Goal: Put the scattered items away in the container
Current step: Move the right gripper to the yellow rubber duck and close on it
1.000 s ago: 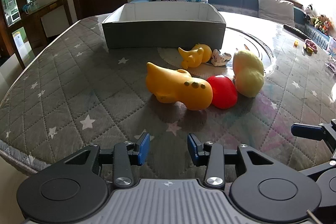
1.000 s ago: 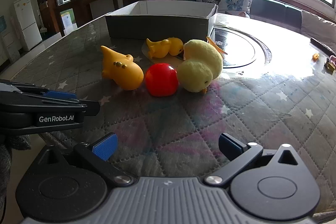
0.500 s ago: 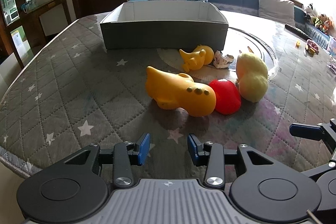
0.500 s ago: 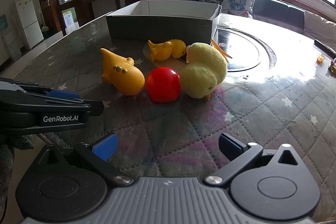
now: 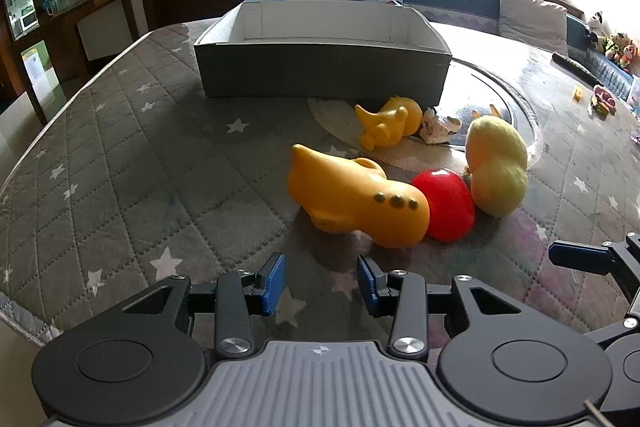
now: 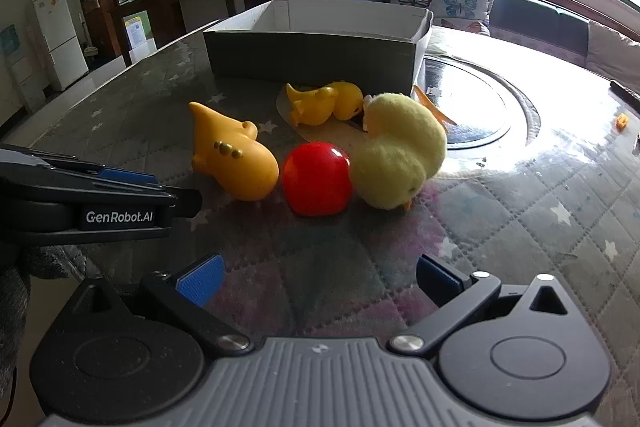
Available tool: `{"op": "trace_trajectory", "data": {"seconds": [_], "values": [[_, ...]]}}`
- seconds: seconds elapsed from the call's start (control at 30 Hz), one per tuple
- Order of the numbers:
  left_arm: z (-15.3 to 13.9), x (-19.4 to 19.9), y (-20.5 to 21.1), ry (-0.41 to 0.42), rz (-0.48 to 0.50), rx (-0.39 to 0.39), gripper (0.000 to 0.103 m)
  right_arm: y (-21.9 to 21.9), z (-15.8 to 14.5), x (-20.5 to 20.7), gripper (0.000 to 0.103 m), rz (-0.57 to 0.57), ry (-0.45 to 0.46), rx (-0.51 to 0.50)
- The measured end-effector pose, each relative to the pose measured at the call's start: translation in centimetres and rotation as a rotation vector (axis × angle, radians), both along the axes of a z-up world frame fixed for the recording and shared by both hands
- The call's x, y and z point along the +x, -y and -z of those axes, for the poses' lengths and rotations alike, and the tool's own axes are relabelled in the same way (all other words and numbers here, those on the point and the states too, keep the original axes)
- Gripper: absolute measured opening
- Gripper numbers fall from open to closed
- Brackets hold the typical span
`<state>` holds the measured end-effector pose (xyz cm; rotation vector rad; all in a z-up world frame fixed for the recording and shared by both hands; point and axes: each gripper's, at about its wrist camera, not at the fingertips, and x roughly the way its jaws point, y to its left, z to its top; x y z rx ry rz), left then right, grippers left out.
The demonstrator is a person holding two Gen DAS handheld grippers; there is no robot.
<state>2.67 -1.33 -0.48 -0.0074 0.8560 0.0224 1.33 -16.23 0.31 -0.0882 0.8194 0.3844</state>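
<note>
Left gripper (image 5: 320, 281) jaws part-open, right gripper (image 6: 318, 281) jaws wide, both empty; orange rubber toy (image 5: 356, 203) at 12, red ball (image 5: 446, 205) touching it, grey box (image 5: 320, 71) beyond.

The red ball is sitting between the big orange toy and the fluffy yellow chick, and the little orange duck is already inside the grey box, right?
Not quite. The red ball does sit between the big orange toy and the fluffy yellow chick, but the little orange duck lies on the table in front of the grey box, not inside it. The right wrist view shows this.
</note>
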Motion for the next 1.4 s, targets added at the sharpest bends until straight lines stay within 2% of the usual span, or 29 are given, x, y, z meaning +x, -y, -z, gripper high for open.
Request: {"op": "trace_trajectory", "data": {"seconds": [0.57,1.07,1.17,1.4], "values": [[-0.8,1.7,-1.6,-0.001,-0.011,-0.061,0.042,-1.8,-0.3,1.7,0.103,-0.083,-0.012,0.007],[-2.5,3.2,-2.6,0.023,-0.006,-0.129,0.042,-3.2,-1.9,2.8,0.102,-0.167,0.041,0.024],[-2.5,3.9,-2.8,0.021,-0.006,-0.155,0.042,-3.7,-2.1,3.2,0.096,-0.186,0.052,0.020],[-2.2,5.5,-3.5,0.002,-0.015,-0.214,0.042,-4.7,-2.5,4.3,0.090,-0.226,0.064,0.029]]}}
